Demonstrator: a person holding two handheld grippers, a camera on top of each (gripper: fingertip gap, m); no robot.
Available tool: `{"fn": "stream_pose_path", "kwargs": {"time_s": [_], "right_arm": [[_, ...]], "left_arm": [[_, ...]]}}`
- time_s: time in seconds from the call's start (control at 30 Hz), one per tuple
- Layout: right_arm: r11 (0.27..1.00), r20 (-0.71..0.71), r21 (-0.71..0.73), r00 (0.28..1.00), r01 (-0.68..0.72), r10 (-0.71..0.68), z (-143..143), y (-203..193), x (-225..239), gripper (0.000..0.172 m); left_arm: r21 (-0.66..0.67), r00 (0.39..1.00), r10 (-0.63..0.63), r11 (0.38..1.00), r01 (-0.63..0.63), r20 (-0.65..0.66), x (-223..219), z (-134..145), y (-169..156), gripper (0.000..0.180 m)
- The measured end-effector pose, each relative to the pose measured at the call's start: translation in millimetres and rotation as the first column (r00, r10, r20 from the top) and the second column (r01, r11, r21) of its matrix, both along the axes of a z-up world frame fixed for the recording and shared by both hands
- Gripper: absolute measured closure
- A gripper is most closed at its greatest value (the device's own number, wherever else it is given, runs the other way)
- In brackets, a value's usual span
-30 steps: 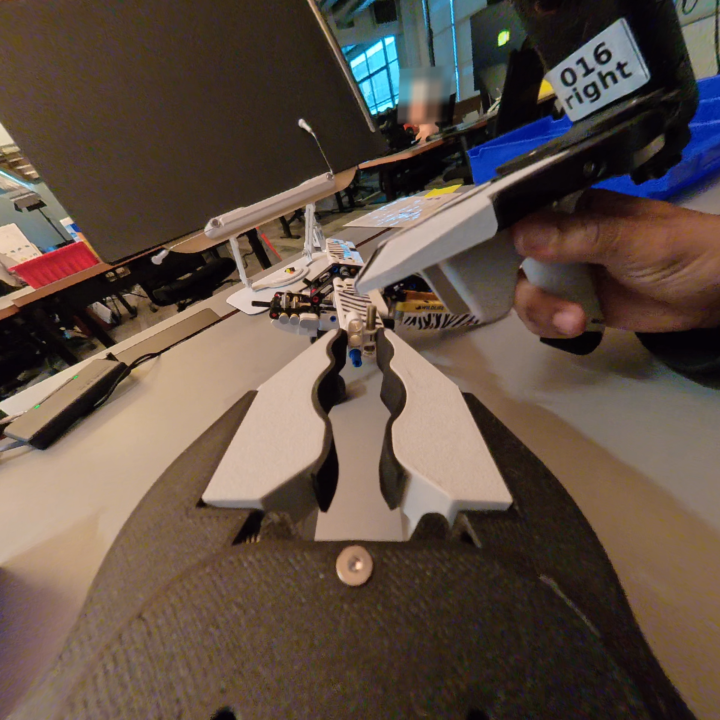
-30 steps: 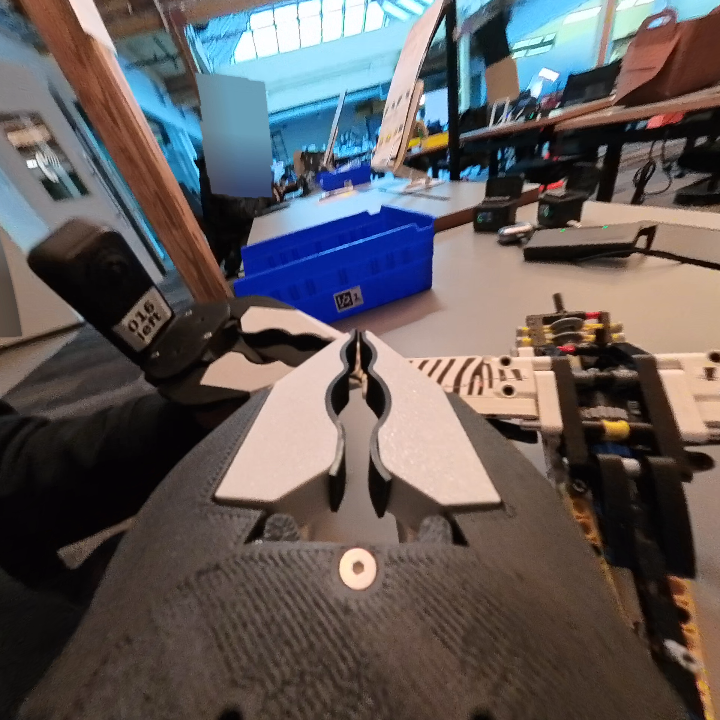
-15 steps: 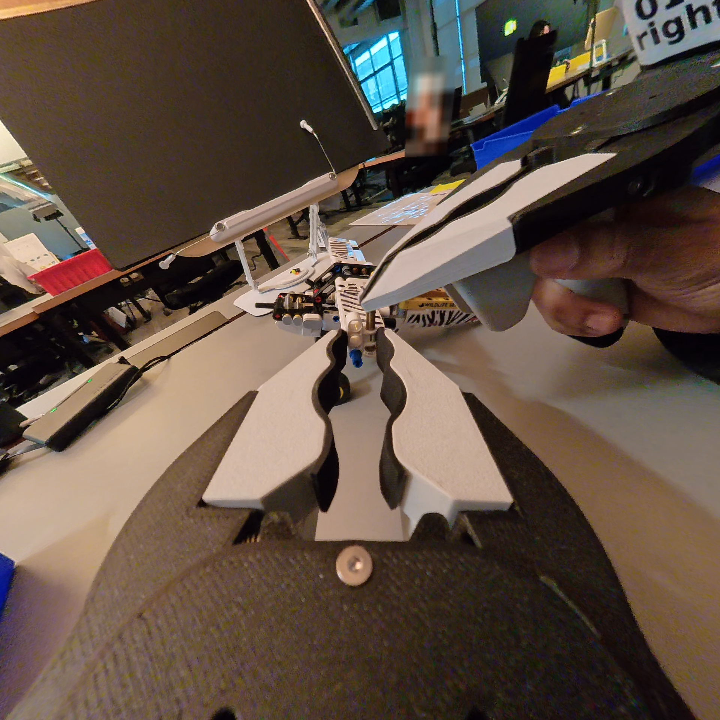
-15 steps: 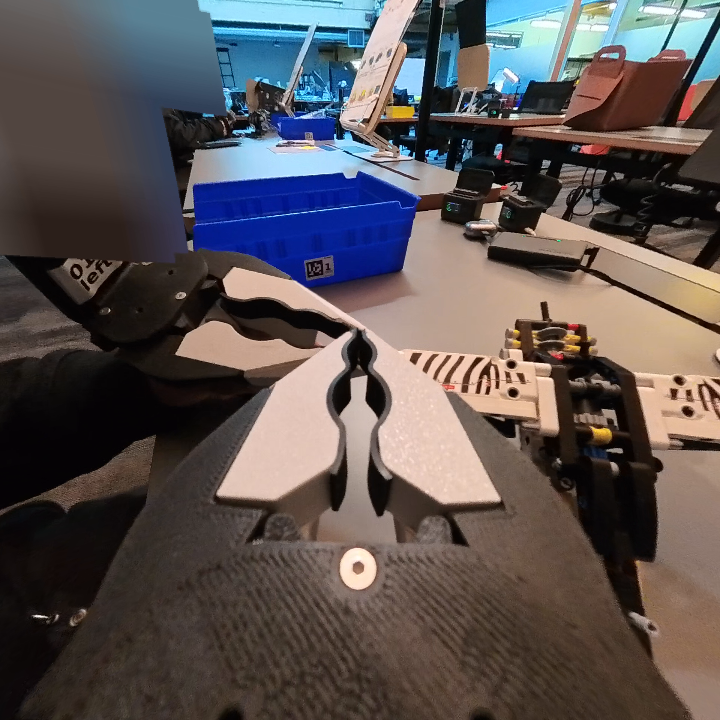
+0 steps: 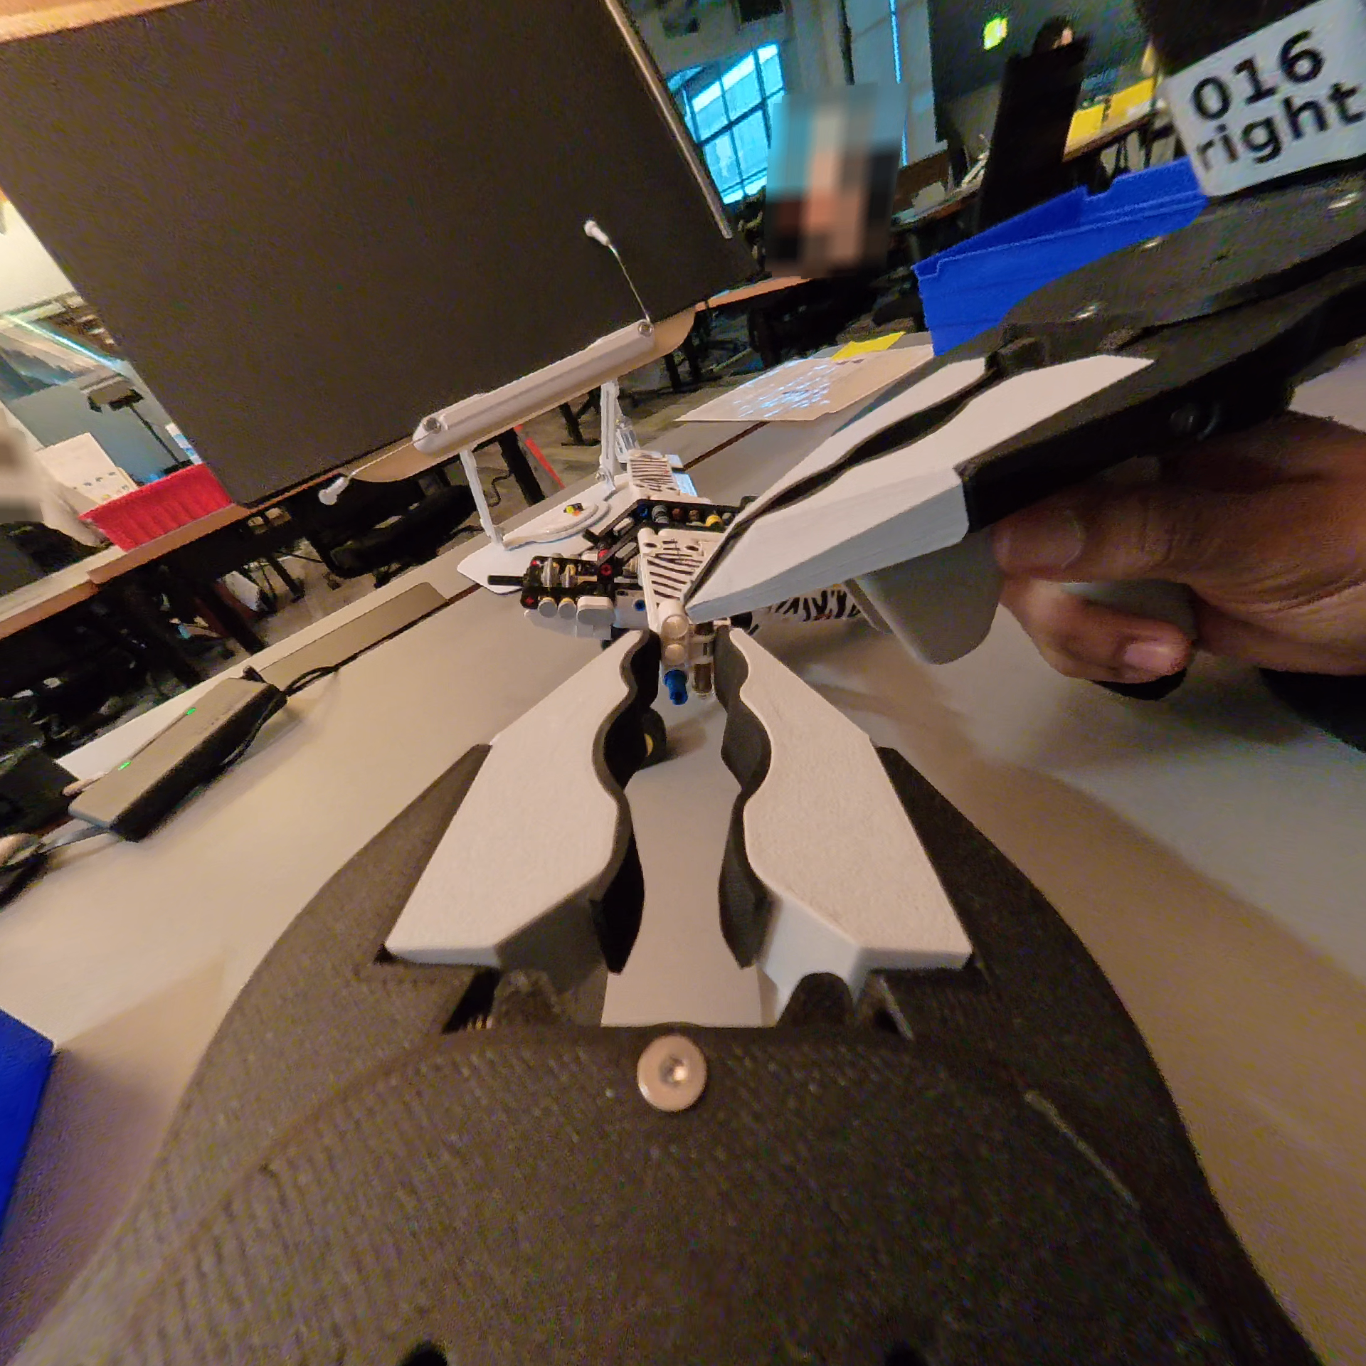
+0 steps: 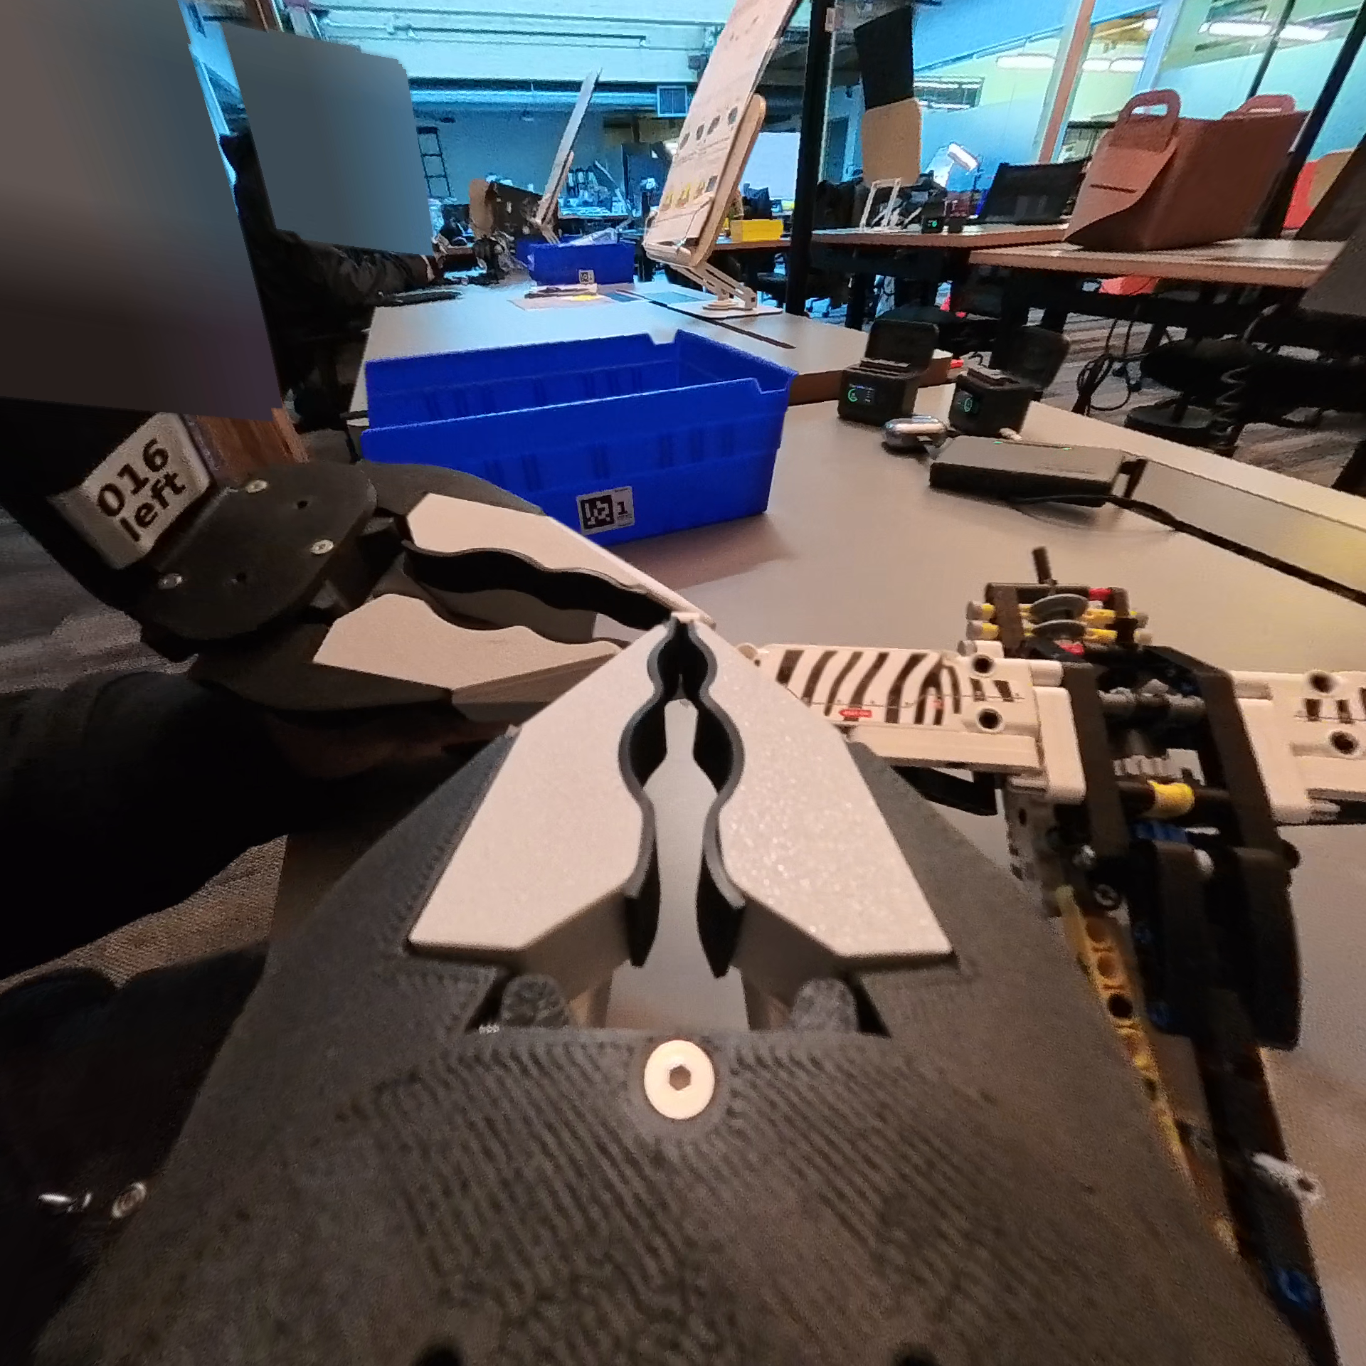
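Clamped in the left gripper (image 5: 686, 650): the pale end piece (image 5: 674, 634) of a brick-built model (image 6: 1035, 709) with zebra-striped white panels and a black beam frame, dark pads pressed against either side of the stack of pins there, a blue pin (image 5: 673, 687) poking out beneath. Held that way, apparently, to steady the model's near end just above the grey table (image 5: 1109, 850) while the other tool works on it. Pinched fully together, the right gripper (image 6: 684, 628), nothing visible between its fingertips; angled down from the upper right in the left wrist view, its closed tip touching or just beside the top of that same end piece, more like a prod or a press than a grasp. Wrapped around its handle, a hand (image 5: 1197, 562). Stretching away to the right in the right wrist view, the rest of the model, resting on the table, small yellow and red pins around a grey gear at its far side. Behind the model, a blue bin (image 6: 591, 443), well apart; further right, a flat black device (image 6: 1027, 473) with its cable; beyond the model in the left wrist view, a white stand (image 5: 532, 414) under a large dark board (image 5: 332, 222).
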State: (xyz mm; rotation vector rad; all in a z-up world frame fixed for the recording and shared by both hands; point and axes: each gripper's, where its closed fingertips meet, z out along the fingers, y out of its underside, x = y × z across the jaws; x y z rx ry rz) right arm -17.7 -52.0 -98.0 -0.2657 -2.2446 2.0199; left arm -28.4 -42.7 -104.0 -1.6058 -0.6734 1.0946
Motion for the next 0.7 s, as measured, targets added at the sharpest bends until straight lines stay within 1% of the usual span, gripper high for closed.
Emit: {"fn": "stream_pose_path", "kwargs": {"time_s": [0.1,0.2,0.27,0.3,0.33,0.37,0.43,0.5,0.57,0.63,0.7], "right_arm": [[0.999,0.062,-0.030,0.998,-0.026,0.027,0,-1,-2,0.172],[0.997,0.071,-0.076,0.997,-0.028,0.034,4,3,-2,0.172],[0.993,0.069,-0.119,0.998,0.007,0.002,10,10,-6,0.169],[0.990,0.059,-0.137,0.998,0.031,-0.023,14,15,-8,0.162],[0.989,0.048,-0.129,0.997,0.068,-0.062,14,21,-13,0.159],[0.989,0.032,-0.089,0.993,0.118,-0.116,9,26,-19,0.158],[0.980,-0.007,0.033,0.980,0.198,-0.198,-9,33,-26,0.159],[0.979,-0.015,0.089,0.983,0.186,-0.185,-20,29,-15,0.159],[0.981,-0.016,0.084,0.984,0.177,-0.176,-23,21,-5,0.158],[0.977,-0.050,0.072,0.979,0.200,-0.196,-19,14,-3,0.158],[0.979,-0.078,0.060,0.979,0.195,-0.190,-14,7,0,0.157]], "left_arm": [[0.017,1.000,-0.007,1.000,0.006,0.016,-1,-2,-1,0.171],[0.009,1.000,-0.012,1.000,0.012,0.007,-2,-2,1,0.169],[0.006,1.000,-0.014,1.000,0.014,-0.001,-1,-1,1,0.169],[0.014,1.000,-0.015,1.000,0.015,0.001,-1,-1,0,0.168],[0.027,1.000,-0.015,1.000,0.015,0.004,-2,0,-1,0.168],[0.050,1.000,-0.008,0.999,0.008,0.013,-3,1,-3,0.168],[0.154,0.998,-0.002,0.988,-0.006,0.056,-6,4,-8,0.168],[0.296,0.992,-0.022,0.955,-0.015,0.121,-9,6,-12,0.168],[0.419,0.984,-0.055,0.907,-0.023,0.172,-11,6,-16,0.168],[0.519,0.973,-0.092,0.854,-0.031,0.211,-12,4,-18,0.167],[0.631,0.959,-0.146,0.775,-0.042,0.243,-12,3,-19,0.167]]}}
